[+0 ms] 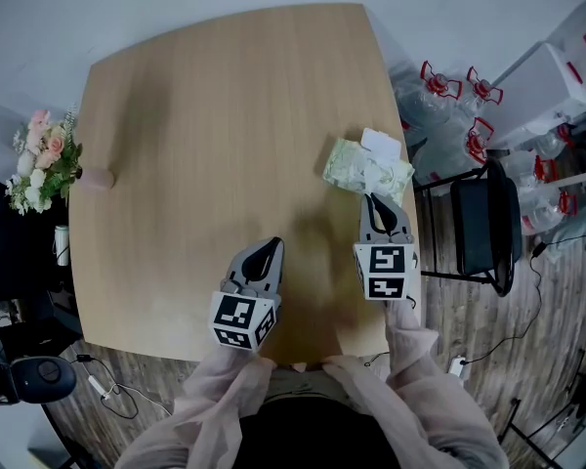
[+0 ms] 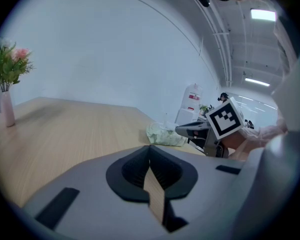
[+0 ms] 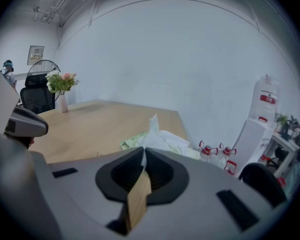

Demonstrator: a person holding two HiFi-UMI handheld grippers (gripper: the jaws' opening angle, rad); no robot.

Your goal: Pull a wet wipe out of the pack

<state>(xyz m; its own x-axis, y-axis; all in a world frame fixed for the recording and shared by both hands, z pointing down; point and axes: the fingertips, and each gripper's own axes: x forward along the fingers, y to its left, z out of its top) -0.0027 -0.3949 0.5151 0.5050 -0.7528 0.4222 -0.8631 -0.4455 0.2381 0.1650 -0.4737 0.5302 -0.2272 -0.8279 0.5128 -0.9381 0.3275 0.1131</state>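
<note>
A pale green wet wipe pack [image 1: 363, 171] lies near the right edge of the wooden table [image 1: 195, 125], with a white wipe [image 1: 381, 144] sticking up from its far side. My right gripper [image 1: 373, 199] is shut and empty, its tips just short of the pack's near edge. In the right gripper view the wipe [image 3: 154, 126] rises just beyond the closed jaws of the right gripper [image 3: 143, 151], with the pack [image 3: 132, 142] under it. My left gripper [image 1: 272, 247] hovers to the left, shut on nothing. The left gripper view shows the left gripper [image 2: 150, 149], the pack [image 2: 165, 134] and the right gripper [image 2: 190, 130].
A pink vase [image 1: 98, 178] of flowers [image 1: 47, 159] stands at the table's left edge. Water bottles with red handles [image 1: 449, 106] and a black chair [image 1: 483, 223] sit on the floor off the right edge. Cables lie on the floor near me.
</note>
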